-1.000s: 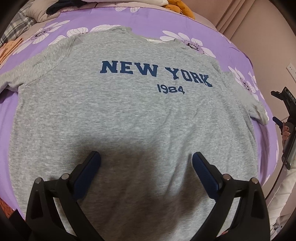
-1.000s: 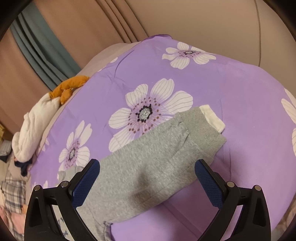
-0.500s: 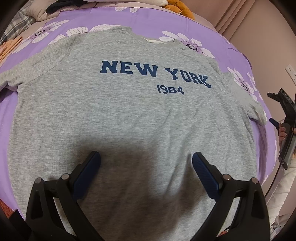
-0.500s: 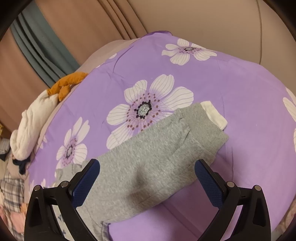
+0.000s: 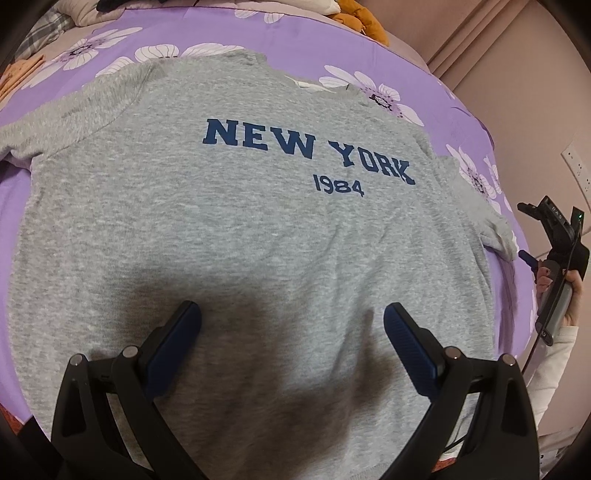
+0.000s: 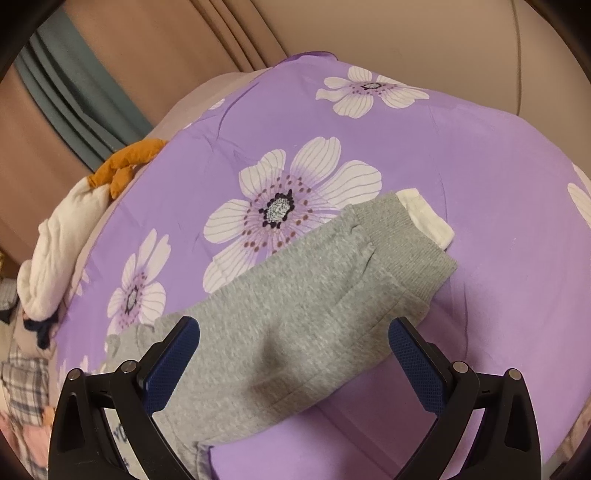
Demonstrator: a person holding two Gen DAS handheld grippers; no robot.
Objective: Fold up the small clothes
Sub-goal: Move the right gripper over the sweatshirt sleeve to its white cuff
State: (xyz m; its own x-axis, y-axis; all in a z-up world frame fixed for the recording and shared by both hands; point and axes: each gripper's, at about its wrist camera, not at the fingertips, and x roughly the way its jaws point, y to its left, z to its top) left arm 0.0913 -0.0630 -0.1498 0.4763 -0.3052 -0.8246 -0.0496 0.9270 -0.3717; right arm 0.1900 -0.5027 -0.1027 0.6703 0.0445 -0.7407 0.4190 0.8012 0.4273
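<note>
A grey sweatshirt (image 5: 236,229) with "NEW YORK 1984" in blue lies flat, face up, on the purple flowered bedsheet (image 5: 303,40). My left gripper (image 5: 291,314) hovers open over its lower half, nothing between the fingers. In the right wrist view, the sweatshirt's right sleeve (image 6: 314,295) stretches out over the sheet, grey cuff with a white inner cuff (image 6: 428,218) at its end. My right gripper (image 6: 293,328) stands open above the sleeve's middle. In the left wrist view the right gripper's body and the hand holding it (image 5: 557,266) show at the bed's right edge.
A heap of white, orange and plaid clothes (image 6: 59,251) lies at the bed's far left in the right wrist view. A padded beige wall (image 6: 406,33) and grey-blue curtain (image 6: 74,92) stand behind. The bed's edge runs close along the right.
The right gripper has drifted slightly nearer along the sleeve, so the cuff sits a little lower in view. The left gripper has barely moved.
</note>
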